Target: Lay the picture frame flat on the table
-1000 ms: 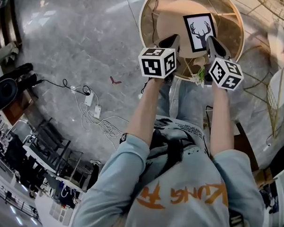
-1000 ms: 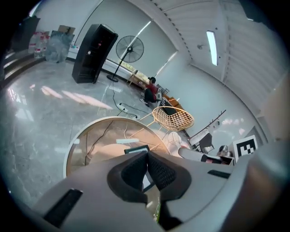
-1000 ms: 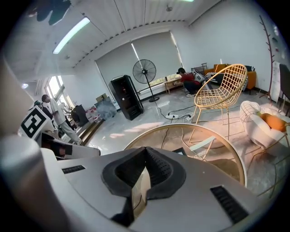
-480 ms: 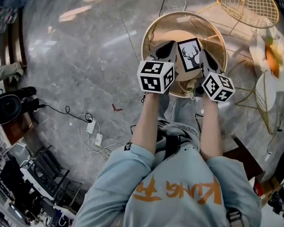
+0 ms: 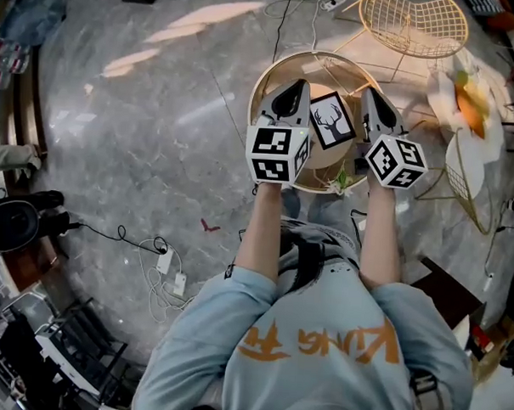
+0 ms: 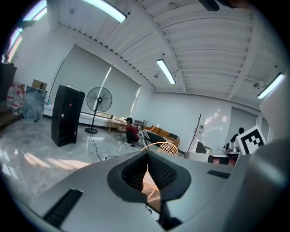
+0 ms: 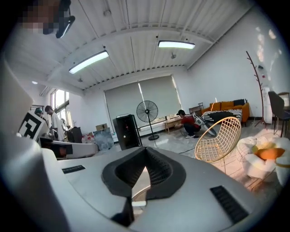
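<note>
A black picture frame (image 5: 332, 120) with a deer silhouette on white sits on the round gold-rimmed table (image 5: 327, 55), its face showing to the head camera. I cannot tell whether it leans or lies flat. My left gripper (image 5: 294, 84) hovers just left of the frame, and my right gripper (image 5: 369, 94) just right of it. Neither touches the frame. In the left gripper view the left gripper (image 6: 147, 155) has its ribbed pads meeting with nothing between them. The right gripper (image 7: 145, 150) looks the same in its own view.
A gold wire chair (image 5: 414, 24) stands beyond the table, and a white seat with an orange object (image 5: 466, 98) is at the right. A small plant (image 5: 341, 182) sits at the table's near edge. Cables (image 5: 165, 260) trail on the marble floor at the left.
The head view has pulled back, so the table and frame look smaller and lower in the picture. Both grippers stay either side of the frame, now level with it rather than below.
</note>
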{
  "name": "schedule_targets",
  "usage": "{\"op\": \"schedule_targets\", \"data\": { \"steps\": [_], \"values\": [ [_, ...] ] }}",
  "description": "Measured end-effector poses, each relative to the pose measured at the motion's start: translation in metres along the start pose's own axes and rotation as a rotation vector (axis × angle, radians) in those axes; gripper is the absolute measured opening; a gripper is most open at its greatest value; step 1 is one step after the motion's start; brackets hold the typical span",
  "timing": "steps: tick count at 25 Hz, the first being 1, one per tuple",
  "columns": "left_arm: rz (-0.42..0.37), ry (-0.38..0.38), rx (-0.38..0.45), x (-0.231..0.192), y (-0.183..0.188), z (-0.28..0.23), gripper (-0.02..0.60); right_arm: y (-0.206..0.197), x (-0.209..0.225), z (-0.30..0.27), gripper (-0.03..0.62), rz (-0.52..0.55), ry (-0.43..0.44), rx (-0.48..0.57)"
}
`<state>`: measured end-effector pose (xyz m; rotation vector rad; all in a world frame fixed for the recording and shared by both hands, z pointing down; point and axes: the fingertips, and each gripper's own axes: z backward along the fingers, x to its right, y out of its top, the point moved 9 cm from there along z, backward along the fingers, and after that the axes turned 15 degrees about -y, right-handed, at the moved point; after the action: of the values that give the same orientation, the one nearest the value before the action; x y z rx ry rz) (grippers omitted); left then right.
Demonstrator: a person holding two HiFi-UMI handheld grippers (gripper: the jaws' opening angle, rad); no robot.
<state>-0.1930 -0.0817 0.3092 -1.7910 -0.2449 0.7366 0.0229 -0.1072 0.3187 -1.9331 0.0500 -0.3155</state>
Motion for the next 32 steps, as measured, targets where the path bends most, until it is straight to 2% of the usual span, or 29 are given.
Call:
{"op": "schedule_targets", "data": {
  "steps": [5,10,16,22,32],
  "values": [
    [-0.091,0.045,0.030,0.006,0.029,0.004,0.021,0.025,-0.012,0.007,-0.003,0.117,-0.026,0.036],
    [-0.168,0.045,0.062,0.013,0.066,0.008,0.021,0.055,-0.017,0.012,-0.003,0.127,-0.045,0.105],
    [-0.236,0.064,0.088,0.019,0.093,0.008,0.021,0.086,-0.022,0.016,-0.003,0.152,-0.042,0.168],
    [-0.261,0.064,0.114,0.026,0.105,-0.003,0.021,0.101,-0.016,0.019,-0.003,0.197,-0.038,0.201],
    [-0.288,0.086,0.134,0.031,0.111,-0.002,0.021,0.111,-0.012,0.028,-0.003,0.203,-0.058,0.245]
  ]
}}
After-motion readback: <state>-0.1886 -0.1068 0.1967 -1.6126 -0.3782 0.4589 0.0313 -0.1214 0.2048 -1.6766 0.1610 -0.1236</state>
